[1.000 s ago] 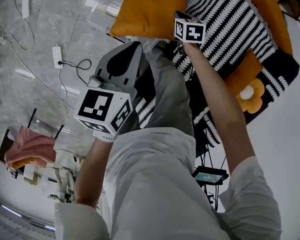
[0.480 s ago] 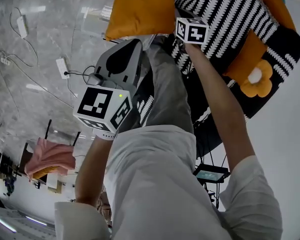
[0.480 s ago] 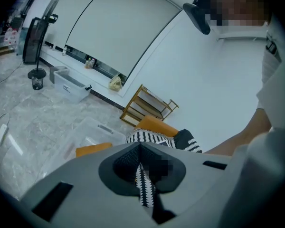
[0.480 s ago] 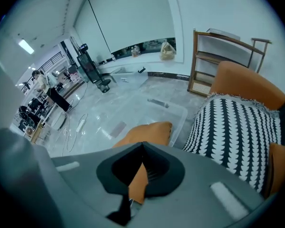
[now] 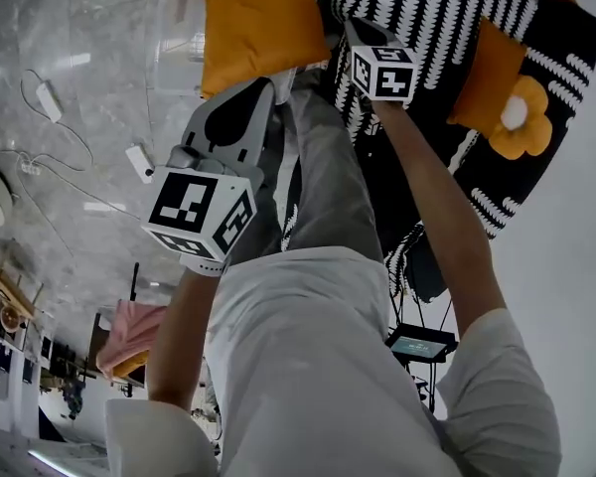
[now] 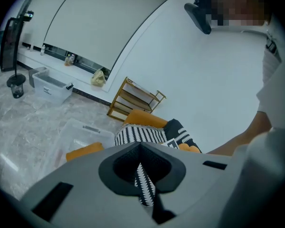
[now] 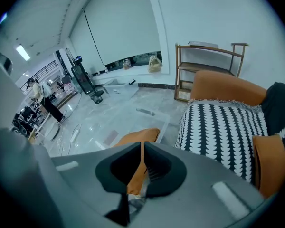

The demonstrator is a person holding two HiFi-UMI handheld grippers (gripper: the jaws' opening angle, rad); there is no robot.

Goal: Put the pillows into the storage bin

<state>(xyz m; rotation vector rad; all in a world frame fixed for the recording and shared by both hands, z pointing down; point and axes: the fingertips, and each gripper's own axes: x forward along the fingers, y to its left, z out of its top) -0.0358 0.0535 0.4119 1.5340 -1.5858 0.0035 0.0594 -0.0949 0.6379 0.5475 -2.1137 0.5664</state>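
My right gripper (image 7: 142,144) is shut on a fold of the orange pillow (image 7: 138,137), which hangs over the clear storage bin (image 7: 154,114); its jaws have just been opening slightly with the fabric still pinched. In the head view that pillow (image 5: 256,23) is at the top, left of the right gripper's marker cube (image 5: 382,72). My left gripper (image 6: 141,146) is shut on black-and-white patterned fabric (image 6: 145,186) of the patterned pillow (image 6: 138,134). The same pillow (image 5: 427,13) lies against the sofa. The bin (image 6: 80,136) stands on the floor just beyond.
An orange sofa (image 7: 228,87) carries a black blanket (image 5: 566,58) and an orange flower cushion (image 5: 521,127). A wooden shelf (image 7: 211,63) stands by the wall. Power strips and cables (image 5: 139,162) lie on the marble floor. Another bin (image 6: 50,87) sits by the window.
Both grippers and their pillows have shifted up and left in the head view, toward the clear bin. The floor clutter has slid downward as the view swung.
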